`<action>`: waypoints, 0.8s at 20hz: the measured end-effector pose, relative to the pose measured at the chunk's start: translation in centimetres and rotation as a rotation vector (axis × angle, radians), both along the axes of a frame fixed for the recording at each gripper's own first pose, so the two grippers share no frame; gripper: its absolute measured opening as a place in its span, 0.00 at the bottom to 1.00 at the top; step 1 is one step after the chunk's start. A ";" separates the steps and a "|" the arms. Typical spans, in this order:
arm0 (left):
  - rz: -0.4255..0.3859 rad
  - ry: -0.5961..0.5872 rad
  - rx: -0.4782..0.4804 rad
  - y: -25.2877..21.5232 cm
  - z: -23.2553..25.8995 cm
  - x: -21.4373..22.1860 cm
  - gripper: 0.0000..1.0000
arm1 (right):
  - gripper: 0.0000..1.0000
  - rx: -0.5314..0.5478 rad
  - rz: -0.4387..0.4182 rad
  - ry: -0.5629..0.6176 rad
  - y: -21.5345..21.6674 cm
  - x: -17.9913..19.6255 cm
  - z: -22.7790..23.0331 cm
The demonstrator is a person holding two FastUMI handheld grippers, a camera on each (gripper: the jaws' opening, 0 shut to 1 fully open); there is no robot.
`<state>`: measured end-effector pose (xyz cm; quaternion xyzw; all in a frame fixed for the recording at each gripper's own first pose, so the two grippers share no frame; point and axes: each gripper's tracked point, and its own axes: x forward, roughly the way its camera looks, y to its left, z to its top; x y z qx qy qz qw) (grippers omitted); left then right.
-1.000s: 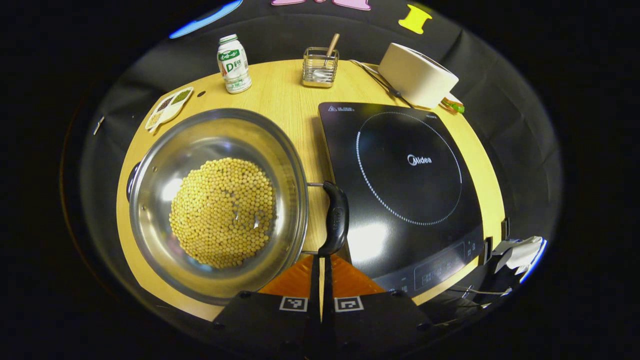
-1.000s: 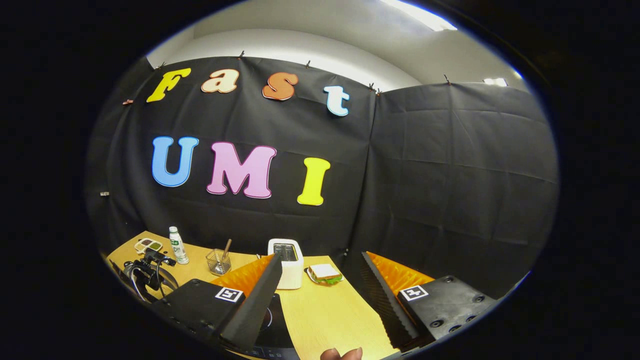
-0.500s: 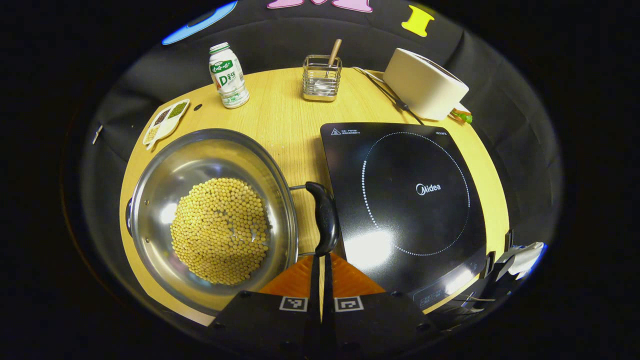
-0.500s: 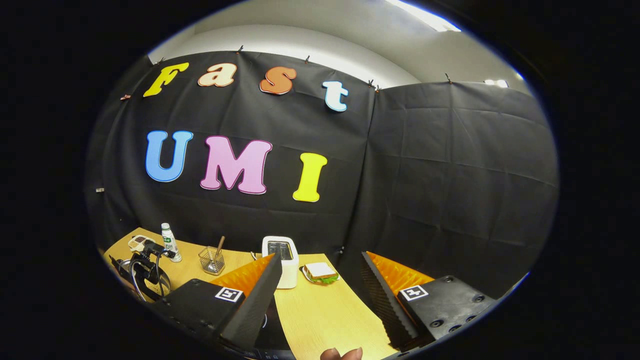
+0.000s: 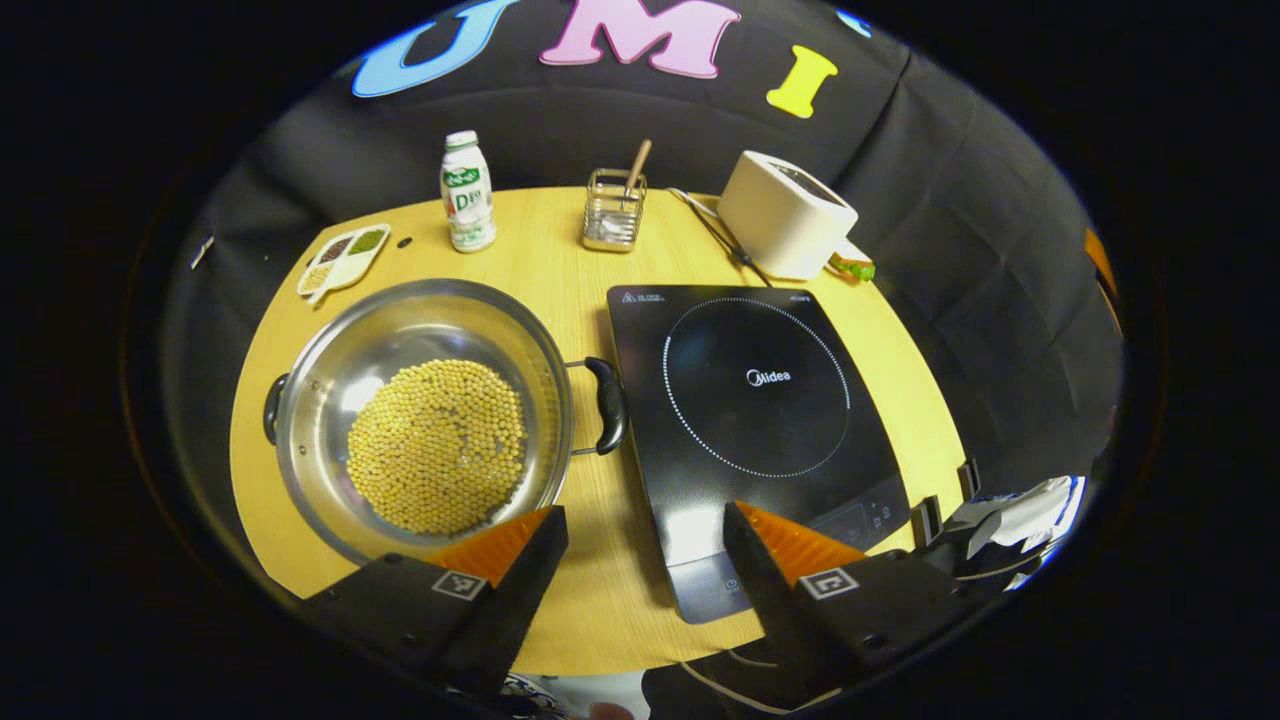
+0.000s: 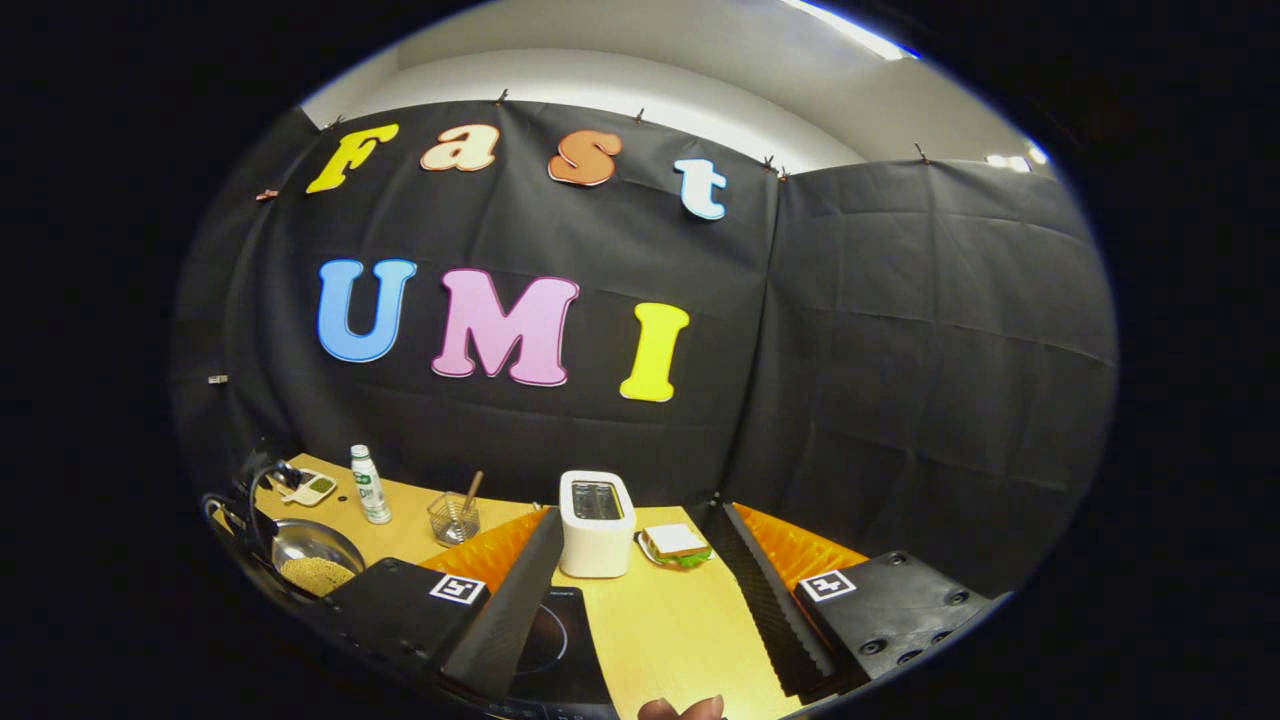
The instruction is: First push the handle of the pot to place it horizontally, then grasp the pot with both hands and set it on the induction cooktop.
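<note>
Opening left claw [image 5: 645, 560], backed off pot [image 5: 420, 410]

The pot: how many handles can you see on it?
2. One handle is on the side of the pot facing the cooktop; the other handle is on the opposite side.

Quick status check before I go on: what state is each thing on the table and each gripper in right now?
pot: on the table, holding beans, beside the cooktop
pot handle: free, ungripped
induction cooktop: bare
left gripper: open, holding nothing
right gripper: open, holding nothing
bottle: upright, capped
toaster: upright
</note>
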<state>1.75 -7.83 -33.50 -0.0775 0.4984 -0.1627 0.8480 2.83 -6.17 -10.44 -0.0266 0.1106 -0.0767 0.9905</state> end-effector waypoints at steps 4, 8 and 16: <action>0.095 -0.094 -0.042 4.1 3.7 0.5 0.96 | 0.98 0.068 0.136 0.033 6.0 0.6 -1.0; 0.164 -0.146 -0.005 11.2 4.9 1.0 0.96 | 0.98 0.183 0.261 0.102 12.7 1.1 -3.1; 0.203 -0.191 0.093 23.7 2.5 3.0 0.96 | 0.98 0.287 0.435 0.310 24.3 2.0 -10.0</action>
